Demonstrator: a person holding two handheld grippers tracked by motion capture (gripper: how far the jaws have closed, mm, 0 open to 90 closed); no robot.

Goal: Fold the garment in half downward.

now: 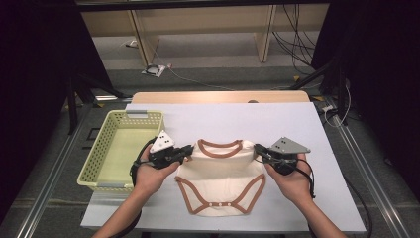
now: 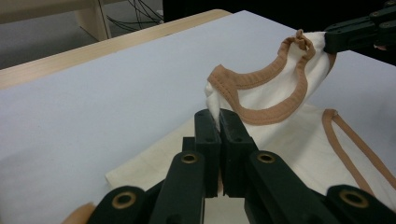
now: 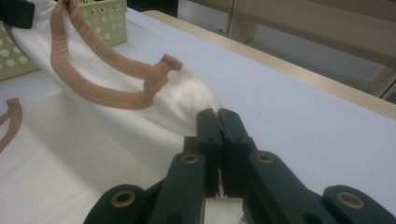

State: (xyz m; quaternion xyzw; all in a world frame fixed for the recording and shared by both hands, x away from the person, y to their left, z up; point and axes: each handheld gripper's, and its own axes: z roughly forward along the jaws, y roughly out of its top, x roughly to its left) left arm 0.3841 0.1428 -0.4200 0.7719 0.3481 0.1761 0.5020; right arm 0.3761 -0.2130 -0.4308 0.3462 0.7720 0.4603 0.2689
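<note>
Jaws on both grippers are clamped tight on cloth, one at each shoulder of the bodysuit. From where I'm standing the left gripper has a pinch of the white fabric right beside the brown neckline trim, and in the left gripper view you can see the cloth bunched up and squeezed between the black fingers with no gap showing. The right gripper is doing the same on the other shoulder, near the little snap on the shoulder flap, fabric pulled to a point where it goes in.

The bodysuit sits in the middle of the worktop, neck end away from the person, crotch snaps toward them. The top edge looks lifted a bit off the surface and stretched between the two grippers, while the lower part lies flat. A yellow basket stands just left of the left hand, apart from the cloth.

As for handling, I'd guess this thing weighs next to nothing and is totally floppy, so it'll sag and fold wherever it isn't held. Thin knit also slips out of a shallow pinch pretty easily. The ribbed trim looks thicker and grippier than the plain cotton, so the shoulders by the trim seem like the smart spots to hold, and two points keep it spread instead of drooping into a clump.
</note>
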